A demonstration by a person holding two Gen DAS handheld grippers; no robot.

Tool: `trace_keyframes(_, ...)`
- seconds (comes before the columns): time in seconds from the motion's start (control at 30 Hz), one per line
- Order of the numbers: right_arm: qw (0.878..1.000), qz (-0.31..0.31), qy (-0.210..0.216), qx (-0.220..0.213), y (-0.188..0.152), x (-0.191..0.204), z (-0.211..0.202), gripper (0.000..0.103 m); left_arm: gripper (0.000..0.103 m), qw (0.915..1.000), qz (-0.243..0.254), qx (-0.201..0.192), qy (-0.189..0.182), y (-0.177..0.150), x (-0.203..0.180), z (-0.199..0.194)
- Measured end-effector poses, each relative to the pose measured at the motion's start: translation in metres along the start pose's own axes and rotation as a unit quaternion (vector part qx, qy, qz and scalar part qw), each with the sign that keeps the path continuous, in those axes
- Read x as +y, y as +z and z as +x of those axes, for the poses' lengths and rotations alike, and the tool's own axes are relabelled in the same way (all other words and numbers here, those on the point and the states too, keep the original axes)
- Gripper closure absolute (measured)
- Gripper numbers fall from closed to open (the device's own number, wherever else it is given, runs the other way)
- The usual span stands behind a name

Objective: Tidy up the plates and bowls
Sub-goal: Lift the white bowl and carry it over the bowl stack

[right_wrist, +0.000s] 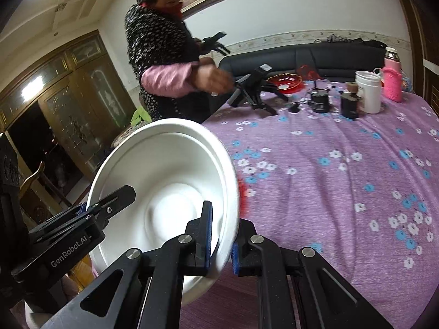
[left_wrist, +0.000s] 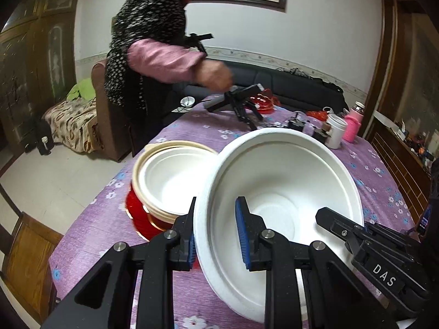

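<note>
To the left, a stack of bowls [left_wrist: 175, 178] sits on the purple flowered tablecloth [right_wrist: 329, 164]. The left gripper [left_wrist: 216, 231], marked "GenRobot.AI", pinches the near rim of the tilted white bowl [left_wrist: 279, 181] above the table. The right gripper [right_wrist: 222, 237], lettered "DAS", pinches the opposite rim.

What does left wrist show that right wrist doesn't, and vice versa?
Only left wrist: the stack of bowls on a red plate left of the held bowl, and a green cloth on the chair behind.

Only right wrist: the open purple tablecloth to the right of the bowl.

Both: the large white bowl, its rim gripped by the left gripper and the right gripper on opposite sides; the pink bottle and the white cup at the far end.
</note>
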State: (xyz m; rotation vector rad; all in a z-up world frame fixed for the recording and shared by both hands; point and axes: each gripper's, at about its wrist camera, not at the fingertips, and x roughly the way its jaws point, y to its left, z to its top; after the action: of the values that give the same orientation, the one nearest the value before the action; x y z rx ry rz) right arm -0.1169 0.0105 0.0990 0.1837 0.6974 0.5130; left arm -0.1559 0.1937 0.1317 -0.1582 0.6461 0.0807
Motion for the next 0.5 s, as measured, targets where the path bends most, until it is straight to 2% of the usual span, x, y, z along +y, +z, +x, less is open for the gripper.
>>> trace_keyframes(0.5,1.000,-0.020,0.009,0.016,0.008,0.040,0.026,0.090,0.079,0.9995,-0.028,0.001,0.014,0.007,0.046,0.000)
